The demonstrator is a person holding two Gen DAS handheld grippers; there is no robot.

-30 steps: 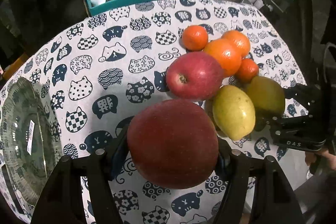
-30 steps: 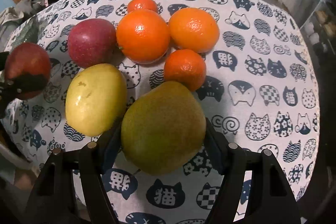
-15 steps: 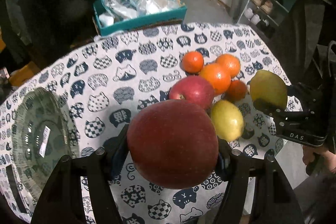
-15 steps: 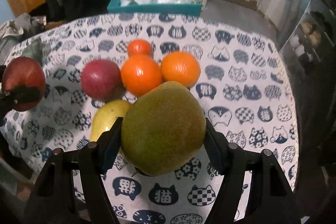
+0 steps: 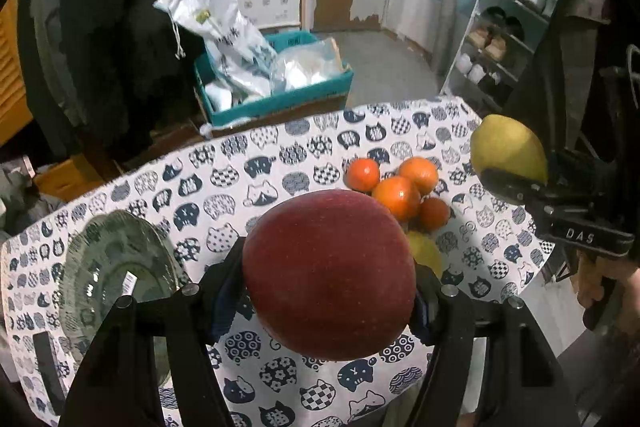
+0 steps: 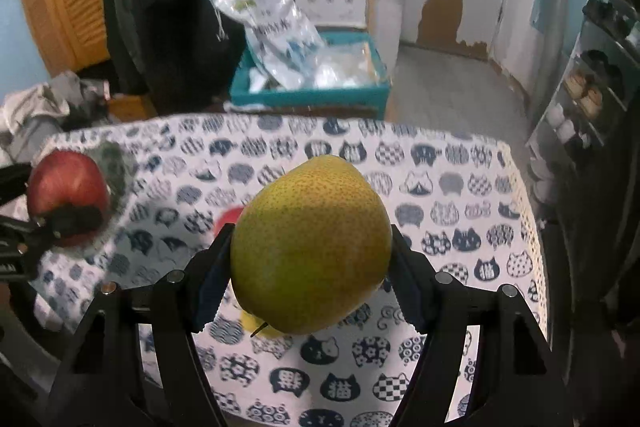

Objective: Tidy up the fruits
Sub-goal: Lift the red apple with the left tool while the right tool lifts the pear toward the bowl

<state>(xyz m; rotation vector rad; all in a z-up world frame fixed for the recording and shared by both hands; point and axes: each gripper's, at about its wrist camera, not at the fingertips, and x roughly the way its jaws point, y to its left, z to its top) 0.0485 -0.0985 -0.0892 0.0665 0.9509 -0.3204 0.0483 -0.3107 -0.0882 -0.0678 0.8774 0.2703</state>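
While both fruits hang up high, here is what could go wrong:
left gripper [image 5: 330, 279]: squeezes the red apple [image 5: 329, 275].
right gripper [image 6: 310, 251]: squeezes the green pear [image 6: 311, 243].
Slip: round fruit may roll out.
Landing: could hit the oranges [image 5: 396, 197] or the glass plate [image 5: 116, 287].

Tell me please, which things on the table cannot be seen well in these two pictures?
- Second apple: right wrist view, mostly behind the held pear; hidden by the held apple in the left wrist view.
- Yellow pear: mostly covered by the held fruits in both views.
- Glass plate: blurred in the right wrist view.
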